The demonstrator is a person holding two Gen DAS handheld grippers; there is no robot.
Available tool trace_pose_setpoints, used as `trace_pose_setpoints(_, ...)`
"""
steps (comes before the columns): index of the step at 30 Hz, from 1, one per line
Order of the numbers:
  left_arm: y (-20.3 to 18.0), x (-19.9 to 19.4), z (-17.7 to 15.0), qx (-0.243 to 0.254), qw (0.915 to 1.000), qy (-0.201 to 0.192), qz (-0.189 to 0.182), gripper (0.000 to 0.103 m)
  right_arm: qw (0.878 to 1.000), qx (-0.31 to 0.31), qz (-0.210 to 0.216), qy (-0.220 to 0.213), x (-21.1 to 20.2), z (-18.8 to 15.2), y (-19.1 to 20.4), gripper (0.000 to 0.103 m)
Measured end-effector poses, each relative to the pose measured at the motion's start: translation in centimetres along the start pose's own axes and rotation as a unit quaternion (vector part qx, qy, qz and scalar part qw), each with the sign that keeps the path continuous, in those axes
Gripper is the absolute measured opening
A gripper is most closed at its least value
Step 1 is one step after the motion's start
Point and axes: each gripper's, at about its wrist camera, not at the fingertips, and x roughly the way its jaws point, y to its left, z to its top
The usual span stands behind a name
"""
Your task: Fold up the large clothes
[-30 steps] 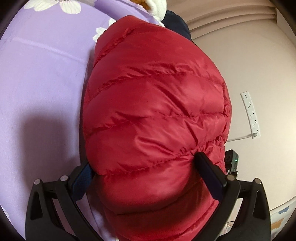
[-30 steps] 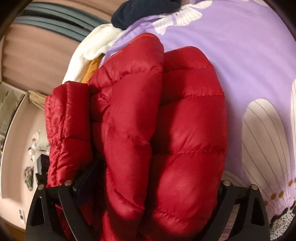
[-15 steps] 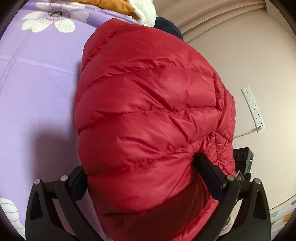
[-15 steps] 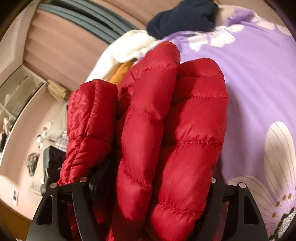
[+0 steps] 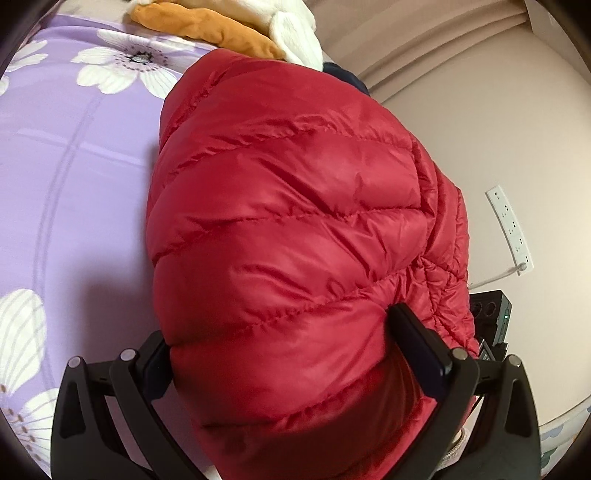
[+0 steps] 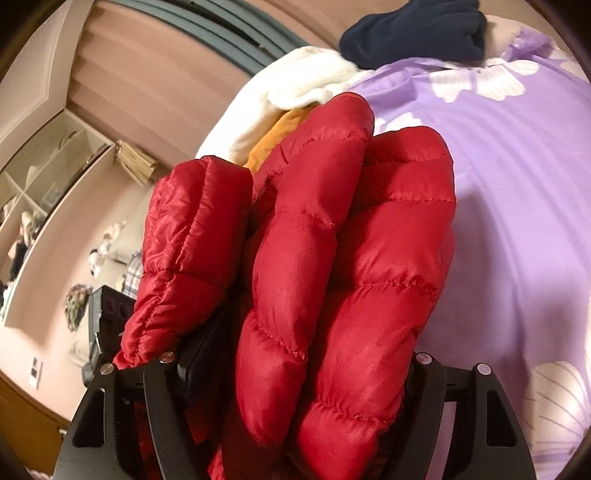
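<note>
A red quilted puffer jacket [image 5: 295, 229] fills the middle of the left wrist view, bunched thick and held above the purple flowered bedsheet [image 5: 74, 184]. My left gripper [image 5: 284, 350] is shut on a thick fold of it, its jaws wide around the padding. In the right wrist view the same jacket [image 6: 332, 277] shows as several stacked folds, with one part [image 6: 184, 240] hanging loose at the left. My right gripper [image 6: 303, 369] is shut on those folds. The fingertips are mostly buried in the fabric.
An orange garment [image 5: 207, 29] and a white one [image 5: 291, 40] lie at the bed's far edge, with a dark navy garment [image 6: 413, 29] beside them. A wall with a white power strip [image 5: 509, 229] is at the right. Shelves [image 6: 44, 177] stand beyond the bed.
Both grippers have lifted and tilted with the jacket still held. More of the sheet's flowers, the orange and white garments and the room come into view.
</note>
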Motion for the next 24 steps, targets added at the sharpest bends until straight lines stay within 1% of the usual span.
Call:
trace_pose_setpoints(10, 3.3, -2.5, 0.9, -0.02, 0.9994, -0.023, 0.016, 0.103, 0.999, -0.024, 0.018, 0.021, 4.5, 1.3, 2.2, 0.077)
trace_pose_setpoints(24, 5.1, -4.1, 1.4, -0.033, 0.9978, -0.047, 0.032, 0.103, 0.998, -0.045, 0.033, 0.037, 8.2, 2.5, 3.8, 0.076)
